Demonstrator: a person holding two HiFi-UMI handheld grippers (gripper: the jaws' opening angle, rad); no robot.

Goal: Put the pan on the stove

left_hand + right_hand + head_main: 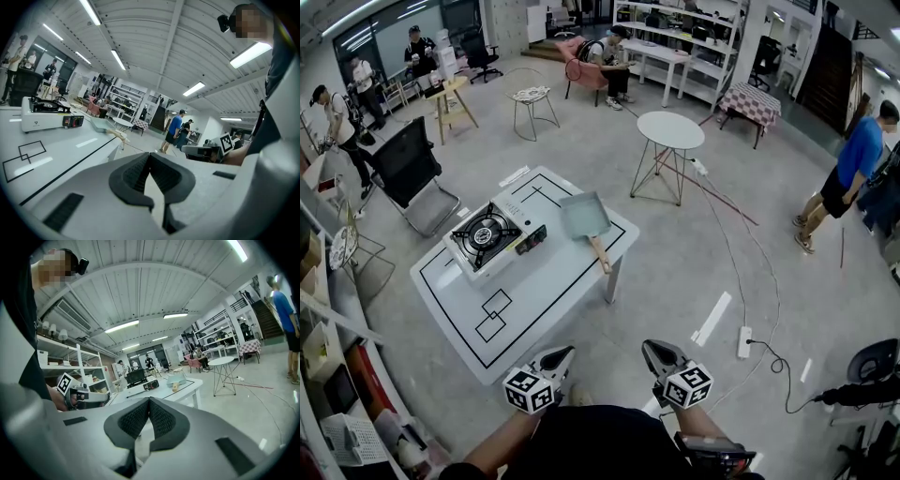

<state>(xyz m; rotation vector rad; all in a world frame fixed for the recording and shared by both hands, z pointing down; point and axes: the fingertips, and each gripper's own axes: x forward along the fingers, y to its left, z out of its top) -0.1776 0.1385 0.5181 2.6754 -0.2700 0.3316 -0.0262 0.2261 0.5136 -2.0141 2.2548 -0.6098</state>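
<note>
1. Jaw state: left gripper [149, 156] is closed, pad tips meeting, nothing between them.
2. Right gripper [149, 400] is also closed, pads together, empty.
3. Position: both grippers are held low, close to the person's body and just off the near edge of the table [548, 300]. They sit side by side, apart from each other, and point toward the table. Neither touches anything on it.
4. Pan [584, 216]: pale and square, lying flat on the table, well apart from both grippers. In the head view it sits just right of the stove [492, 236], beside it and not on it. Its wooden handle [600, 253] points toward the table's near right edge.
5. Stove: portable single-burner unit with a white body, black grate and a front control panel. It stands on the far left part of the table.
6. Table top: white with a black line border. Two small overlapping squares [494, 314] are marked toward the near left corner.
7. Surroundings: a round white table [670, 129] stands beyond and a black chair [408, 164] is off to the left. A power strip [744, 342] with its cable lies on the floor to the right. A person in a blue shirt [861, 155] stands at far right, with more people at the back of the room.
</note>
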